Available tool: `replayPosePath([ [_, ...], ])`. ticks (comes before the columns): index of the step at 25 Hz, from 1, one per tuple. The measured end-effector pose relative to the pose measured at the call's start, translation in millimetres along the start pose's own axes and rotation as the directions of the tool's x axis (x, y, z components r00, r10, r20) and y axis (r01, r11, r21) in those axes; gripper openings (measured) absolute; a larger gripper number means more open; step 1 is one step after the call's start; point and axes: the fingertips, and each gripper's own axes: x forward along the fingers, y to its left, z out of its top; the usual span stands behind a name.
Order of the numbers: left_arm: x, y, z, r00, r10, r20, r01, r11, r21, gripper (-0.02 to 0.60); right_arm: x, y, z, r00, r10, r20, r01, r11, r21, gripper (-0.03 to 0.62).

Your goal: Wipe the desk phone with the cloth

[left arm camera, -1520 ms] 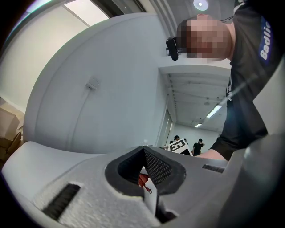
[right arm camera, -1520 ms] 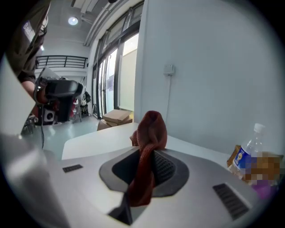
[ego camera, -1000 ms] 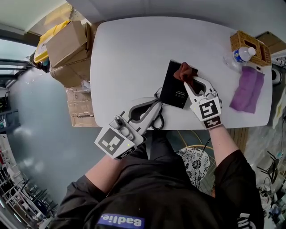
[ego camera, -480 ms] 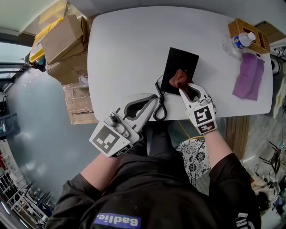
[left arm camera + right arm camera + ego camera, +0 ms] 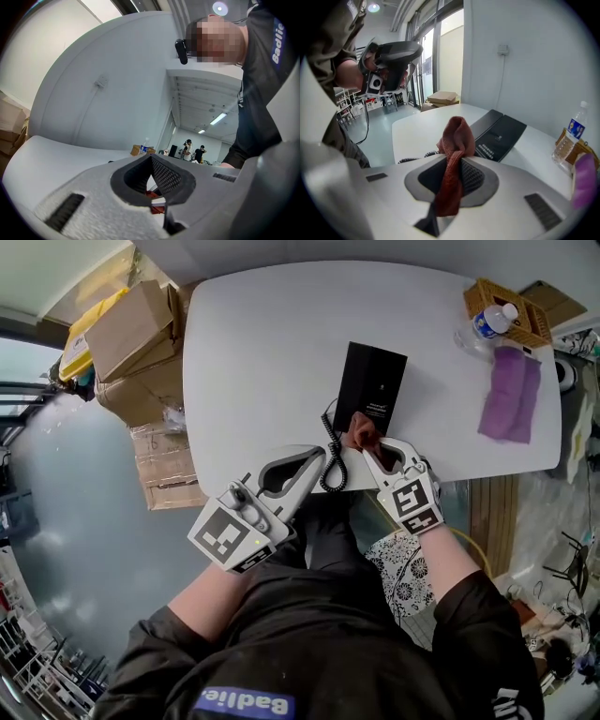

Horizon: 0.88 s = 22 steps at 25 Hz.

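On the white counter [image 5: 262, 352] the black desk phone [image 5: 373, 390] lies near the middle. The red-brown cloth [image 5: 360, 430] sits at its near edge, pinched in the right tongs [image 5: 367, 446]. The left tongs [image 5: 319, 457] are closed and empty, just beside the coiled cord [image 5: 330, 460].

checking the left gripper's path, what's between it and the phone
A coiled black cord lies on the table between the left gripper and the phone, as the head view shows.
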Motion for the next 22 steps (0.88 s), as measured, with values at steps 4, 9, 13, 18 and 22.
replayPosePath([
  [4, -1.2, -1.6, 18.1, 1.0, 0.008, 0.025, -0.009, 1.0, 0.01, 0.0, -7.5, -22.8, 36.3, 0.999, -0.024, 0.037, 0.025, 0.999, -0.034, 0.071],
  [9, 0.7, 4.1, 39.9, 0.998, 0.039, 0.049, -0.04, 0.999, 0.027, 0.0, -2.4, -65.2, 89.1, 0.996, -0.046, 0.075, 0.054, 0.992, -0.116, 0.071],
  [13, 3.6, 10.6, 52.3, 0.996, 0.074, 0.054, -0.074, 0.997, 0.004, 0.0, 11.1, -93.9, 118.2, 0.996, -0.055, 0.076, 0.068, 0.981, -0.18, 0.071],
  [18, 4.3, 25.0, 58.3, 0.989, 0.128, 0.073, -0.127, 0.992, -0.011, 0.0, 40.2, -114.1, 124.9, 0.998, -0.038, 0.05, 0.047, 0.979, -0.199, 0.071],
  [22, 0.3, 36.5, 51.5, 0.984, 0.17, 0.059, -0.168, 0.985, -0.04, 0.0, 57.5, -107.5, 115.1, 1.0, 0.004, 0.021, 0.0, 0.983, -0.183, 0.071],
])
